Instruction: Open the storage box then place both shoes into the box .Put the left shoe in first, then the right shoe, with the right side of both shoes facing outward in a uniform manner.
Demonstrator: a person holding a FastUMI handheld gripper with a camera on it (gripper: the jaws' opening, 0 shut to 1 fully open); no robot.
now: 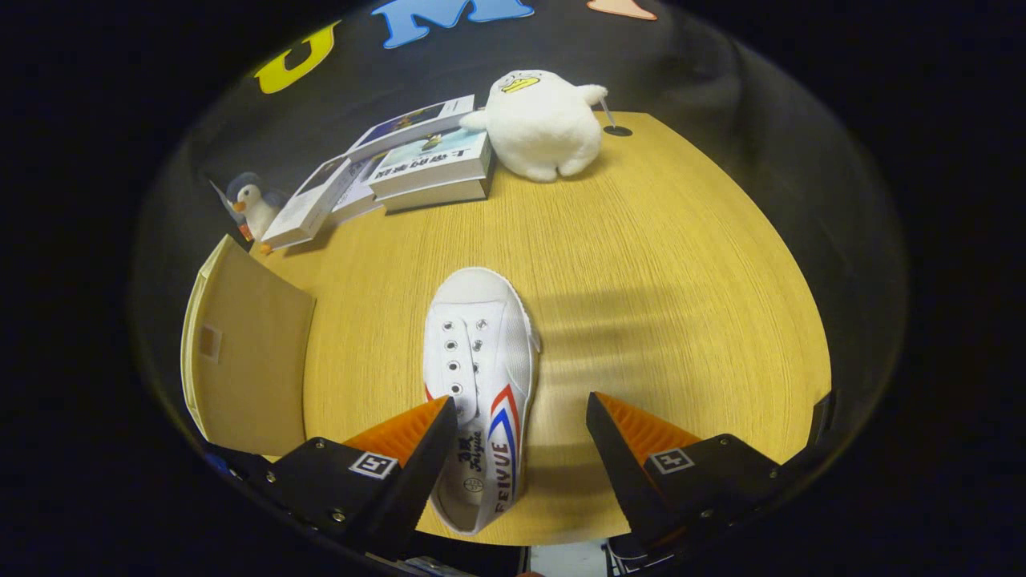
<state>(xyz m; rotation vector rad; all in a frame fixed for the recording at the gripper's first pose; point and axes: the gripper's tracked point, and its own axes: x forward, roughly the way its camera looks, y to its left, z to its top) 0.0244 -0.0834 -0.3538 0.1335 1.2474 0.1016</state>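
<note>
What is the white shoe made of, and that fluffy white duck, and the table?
The white lace-less shoe, between the open claw fingers, looks like matte woven canvas: fine ribbing, metal-looking eyelets. The white plush duck toy seems soft fuzzy fabric. The yellow wood-grain table shows straight grain lines; whether real wood or laminate, I cannot tell.

A wooden table (657, 264) fills the middle ground. Toward twelve o'clock at its far edge sits a white plush duck (541, 124), touching a stack of books (433, 164) at eleven o'clock. More books (309, 204) lean beside them, and a small penguin toy (255, 204) stands at ten o'clock.
</note>
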